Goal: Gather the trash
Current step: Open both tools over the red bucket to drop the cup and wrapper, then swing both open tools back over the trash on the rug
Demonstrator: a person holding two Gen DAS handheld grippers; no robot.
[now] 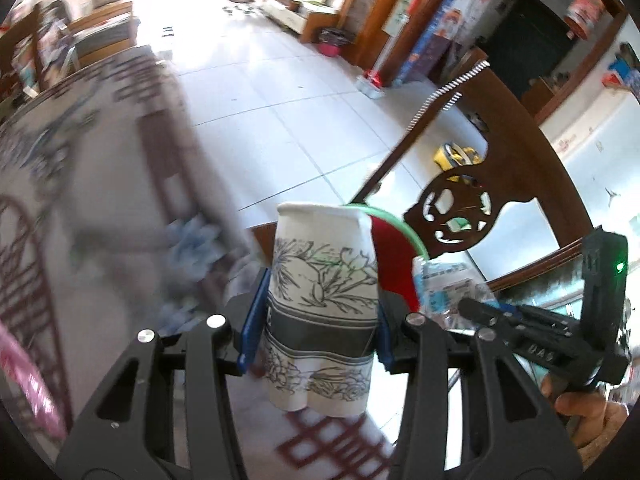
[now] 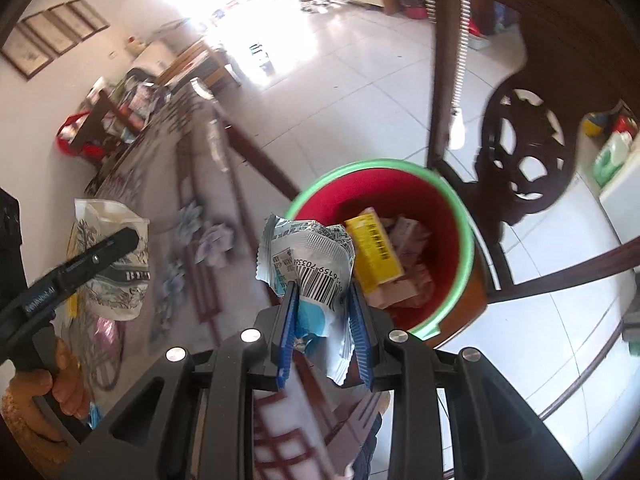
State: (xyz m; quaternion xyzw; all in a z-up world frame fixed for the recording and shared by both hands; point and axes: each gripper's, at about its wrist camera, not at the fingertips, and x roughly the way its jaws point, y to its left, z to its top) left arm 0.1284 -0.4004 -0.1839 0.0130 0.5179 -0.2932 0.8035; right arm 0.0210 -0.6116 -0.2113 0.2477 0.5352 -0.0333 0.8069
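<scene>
My left gripper (image 1: pixel 318 316) is shut on a crushed paper cup (image 1: pixel 322 280) printed with grey flowers, held upright above the table's edge. My right gripper (image 2: pixel 324 312) is shut on a crumpled silver and blue snack wrapper (image 2: pixel 308 260) with a barcode. Just beyond the wrapper stands a red bin with a green rim (image 2: pixel 460 216), holding a yellow box (image 2: pixel 374 250) and other packets. In the left wrist view only a slice of the bin (image 1: pixel 390 252) shows behind the cup. The left gripper (image 2: pixel 92 256) with the cup (image 2: pixel 114 276) also appears at the left of the right wrist view.
A table with a patterned cloth (image 2: pixel 168 208) lies to the left, blurred by motion. A dark carved wooden chair (image 2: pixel 520 152) stands right behind the bin. White tiled floor (image 1: pixel 272 112) stretches beyond. A hand (image 1: pixel 588 416) holds the right gripper's handle.
</scene>
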